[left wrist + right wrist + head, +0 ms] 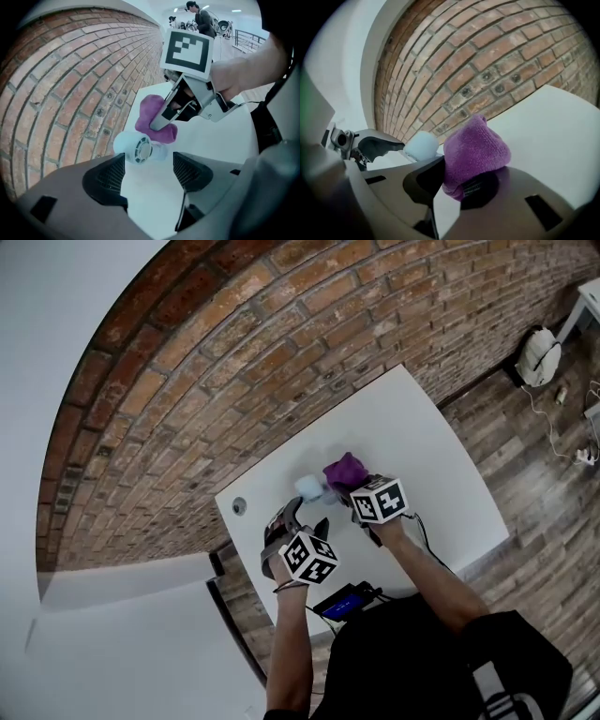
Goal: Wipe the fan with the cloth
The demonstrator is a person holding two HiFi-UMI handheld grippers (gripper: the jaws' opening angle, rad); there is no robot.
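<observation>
Grippers: I am holding my left gripper nearest me, its jaws standing wide with only bare table between them. My right gripper is hovering a little further out, clamping a purple cloth.
Cloth: it is bunching up out of the right jaws in a soft, rounded wad. It is looking thick, light and limp, and I am judging it will mould to a curve without scratching it.
Fan: small and pale blue, it is lying on its side on the white table, just ahead of my open left jaws and right beside the cloth. Whether fan and cloth are touching I cannot tell.
Handling: I am reckoning the fan light, smooth plastic, liable to roll or skid under a wipe, with the grille its delicate part. The round body is looking like the place for my left jaws to pinch, gently.
Backdrop: a brick wall is running along the table's far edge.
</observation>
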